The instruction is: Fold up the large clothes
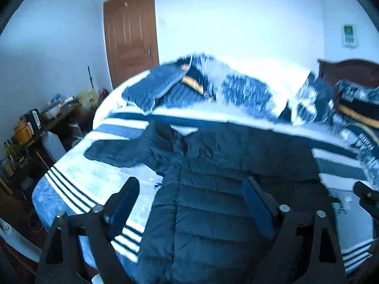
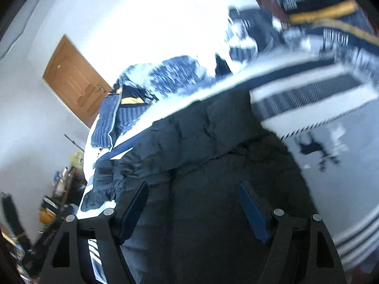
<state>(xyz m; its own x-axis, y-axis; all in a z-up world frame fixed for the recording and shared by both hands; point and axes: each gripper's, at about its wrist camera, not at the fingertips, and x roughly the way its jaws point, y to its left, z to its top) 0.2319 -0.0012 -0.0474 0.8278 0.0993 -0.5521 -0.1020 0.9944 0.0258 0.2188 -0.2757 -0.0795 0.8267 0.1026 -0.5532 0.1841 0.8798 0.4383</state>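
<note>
A dark quilted puffer jacket (image 1: 213,189) lies spread on the bed, one sleeve (image 1: 123,151) stretched out to the left. My left gripper (image 1: 191,198) is open above the jacket's lower body, holding nothing. In the right wrist view the same jacket (image 2: 201,153) fills the centre, tilted. My right gripper (image 2: 193,203) is open just above it, empty. The tip of the right gripper shows at the right edge of the left wrist view (image 1: 366,195).
The bed (image 1: 78,179) has a blue and white striped sheet. A rumpled blue quilt and pillows (image 1: 165,85) lie at the far side. A cluttered dark side table (image 1: 35,127) stands left of the bed. A brown door (image 1: 130,35) is behind.
</note>
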